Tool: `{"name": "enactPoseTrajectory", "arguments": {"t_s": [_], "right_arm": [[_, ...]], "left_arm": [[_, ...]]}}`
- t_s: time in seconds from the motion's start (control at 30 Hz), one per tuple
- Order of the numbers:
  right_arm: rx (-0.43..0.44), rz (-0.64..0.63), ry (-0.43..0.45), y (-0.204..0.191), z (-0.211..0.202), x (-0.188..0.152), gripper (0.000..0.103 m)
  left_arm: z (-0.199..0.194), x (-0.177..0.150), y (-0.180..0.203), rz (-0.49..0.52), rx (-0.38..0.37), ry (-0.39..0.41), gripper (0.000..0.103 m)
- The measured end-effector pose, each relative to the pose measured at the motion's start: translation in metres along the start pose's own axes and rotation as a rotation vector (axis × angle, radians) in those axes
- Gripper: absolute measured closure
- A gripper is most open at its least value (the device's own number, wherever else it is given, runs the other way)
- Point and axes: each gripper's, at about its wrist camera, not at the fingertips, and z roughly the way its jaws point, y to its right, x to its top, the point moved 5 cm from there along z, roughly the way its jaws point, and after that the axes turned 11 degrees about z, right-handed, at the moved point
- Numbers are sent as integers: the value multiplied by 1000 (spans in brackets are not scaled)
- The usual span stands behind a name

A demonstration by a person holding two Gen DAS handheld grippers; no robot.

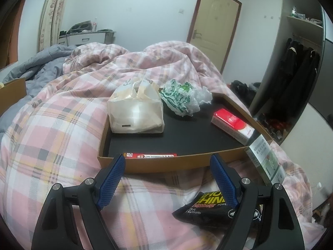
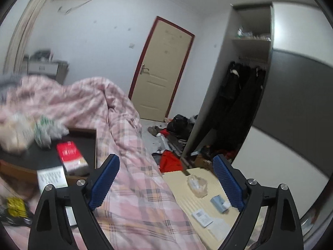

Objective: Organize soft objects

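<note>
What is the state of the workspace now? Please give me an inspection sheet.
Surface: rumpled plaid quilt on a bed.
Job's things: cardboard tray holds cream bag, green-print bag, red pack. Black pouch and green box lie outside it.
Clutter: small items on the bedside board.
Grippers: left claw open, empty; right claw open, empty.
Cables: nothing seen.
Surroundings: closed door, open wardrobe, clothes on floor.

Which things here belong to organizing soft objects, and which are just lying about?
Job: cream bag, green-printed bag, red pack, black pouch, cardboard tray, green-white box.
Lying about: door, hanging coats, floor clutter.
</note>
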Motion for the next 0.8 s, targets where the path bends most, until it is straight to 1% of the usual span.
{"name": "enactPoseTrajectory", "arguments": {"t_s": [0.1, 0.17, 0.27, 0.4, 0.7, 0.8], "right_arm": [[-1, 71, 22, 29, -12, 20, 12], [-27, 111, 55, 51, -21, 31, 11], [-58, 158, 97, 68, -32, 40, 11], [-69, 229, 143, 90, -46, 47, 10], [-86, 272, 224, 97, -60, 54, 9], [-78, 281, 243, 104, -66, 57, 5]], "left_arm": [[0, 0, 0, -1, 0, -1, 22], [0, 0, 0, 0, 1, -3, 22], [1, -3, -1, -2, 1, -6, 22], [1, -3, -1, -1, 0, -5, 22], [2, -3, -1, -1, 1, -6, 22], [2, -3, -1, -1, 0, -6, 22]]}}
